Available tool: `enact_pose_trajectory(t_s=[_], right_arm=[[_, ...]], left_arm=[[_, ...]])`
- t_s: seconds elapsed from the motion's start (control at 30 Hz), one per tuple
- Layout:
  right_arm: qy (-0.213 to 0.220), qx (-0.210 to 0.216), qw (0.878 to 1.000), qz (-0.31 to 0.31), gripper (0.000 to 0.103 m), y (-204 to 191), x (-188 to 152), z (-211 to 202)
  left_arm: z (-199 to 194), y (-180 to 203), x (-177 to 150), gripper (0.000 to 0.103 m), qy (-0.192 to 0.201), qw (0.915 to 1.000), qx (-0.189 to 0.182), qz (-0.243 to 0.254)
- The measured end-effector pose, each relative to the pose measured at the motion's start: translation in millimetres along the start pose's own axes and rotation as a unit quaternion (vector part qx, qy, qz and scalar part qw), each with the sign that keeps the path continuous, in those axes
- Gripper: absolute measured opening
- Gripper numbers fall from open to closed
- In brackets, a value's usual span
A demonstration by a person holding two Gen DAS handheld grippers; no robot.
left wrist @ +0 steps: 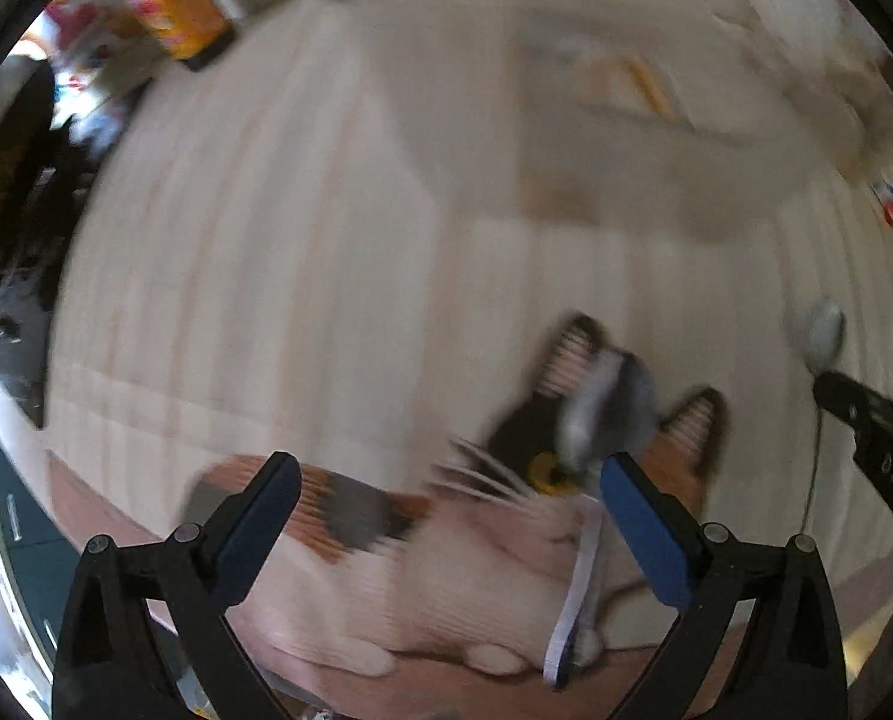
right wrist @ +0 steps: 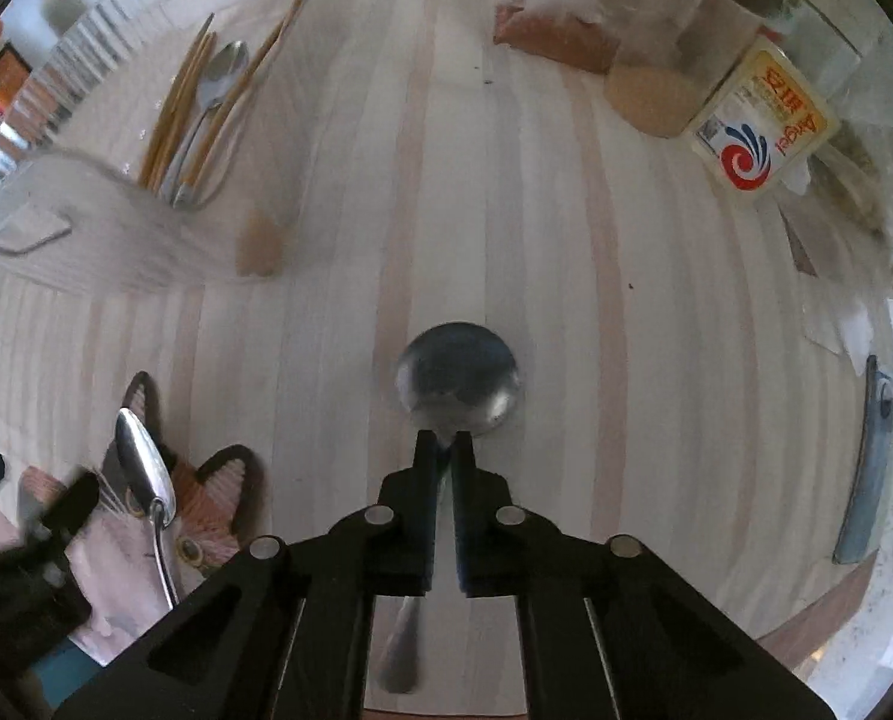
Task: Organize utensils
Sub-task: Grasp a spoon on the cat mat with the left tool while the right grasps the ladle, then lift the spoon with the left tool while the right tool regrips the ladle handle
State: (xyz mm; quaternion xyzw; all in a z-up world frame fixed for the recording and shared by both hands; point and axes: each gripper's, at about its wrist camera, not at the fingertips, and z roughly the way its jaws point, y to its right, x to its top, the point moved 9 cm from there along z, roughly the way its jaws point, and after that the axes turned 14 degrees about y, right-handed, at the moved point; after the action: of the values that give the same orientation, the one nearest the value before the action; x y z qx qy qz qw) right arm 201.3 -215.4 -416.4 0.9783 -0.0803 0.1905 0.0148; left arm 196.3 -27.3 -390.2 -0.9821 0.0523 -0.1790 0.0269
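Steel spoon (right wrist: 457, 381) sits pinched in the right tool (right wrist: 444, 441); left tool (left wrist: 449, 471) gapes over another spoon (left wrist: 590, 420).

The counter (right wrist: 506, 210) is pale striped wood, smooth and matt. The round spoon (right wrist: 458, 381) is polished metal (glossy, mirror-like), as is the oval spoon (right wrist: 143, 468) on the woven cloth cat mat (right wrist: 218, 498). Both claws look like matt black plastic, right claw (right wrist: 444, 441) included. The chopsticks (right wrist: 176, 114) look like bamboo.
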Motion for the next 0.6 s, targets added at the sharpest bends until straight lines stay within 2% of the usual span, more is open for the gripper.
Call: enact_pose_trajectory(t_s=[0.03,0.07,0.1,0.13,0.23,0.3,0.33,0.37,0.4,0.6], right_arm=[[-0.002,-0.004,1.000,0.001,0.002,8,-2,0],[-0.003,-0.006,1.000,0.004,0.002,14,-3,0],[-0.005,-0.006,1.000,0.008,0.002,20,-4,0],[-0.008,-0.008,1.000,0.012,0.002,26,-7,-1],[-0.014,-0.013,1.000,0.022,0.002,45,-14,-2],[-0.014,-0.009,0.999,0.029,0.002,54,-18,-1],[-0.014,-0.007,0.999,0.029,0.002,57,-19,-1],[-0.015,-0.006,0.999,0.028,0.002,57,-20,0],[-0.015,-0.008,1.000,0.026,0.003,57,-19,1],[-0.010,-0.013,1.000,0.018,0.003,57,-22,-2]], left_arm=[[4,11,-5,0.099,-0.014,0.9998,-0.015,0.002],[7,17,-9,0.092,-0.024,0.9994,-0.024,0.003],[10,24,-12,0.080,-0.033,0.9989,-0.033,0.003],[12,30,-15,0.079,-0.040,0.9984,-0.041,0.003],[8,39,-9,0.060,-0.020,0.9986,-0.048,0.011],[5,44,-4,0.029,-0.011,0.9986,-0.050,0.018],[5,47,-2,0.029,-0.011,0.9984,-0.049,0.025],[4,49,-1,0.022,-0.012,0.9983,-0.050,0.026],[4,51,1,0.004,-0.010,0.9982,-0.053,0.026],[3,58,3,0.004,-0.006,0.9983,-0.044,0.038]])
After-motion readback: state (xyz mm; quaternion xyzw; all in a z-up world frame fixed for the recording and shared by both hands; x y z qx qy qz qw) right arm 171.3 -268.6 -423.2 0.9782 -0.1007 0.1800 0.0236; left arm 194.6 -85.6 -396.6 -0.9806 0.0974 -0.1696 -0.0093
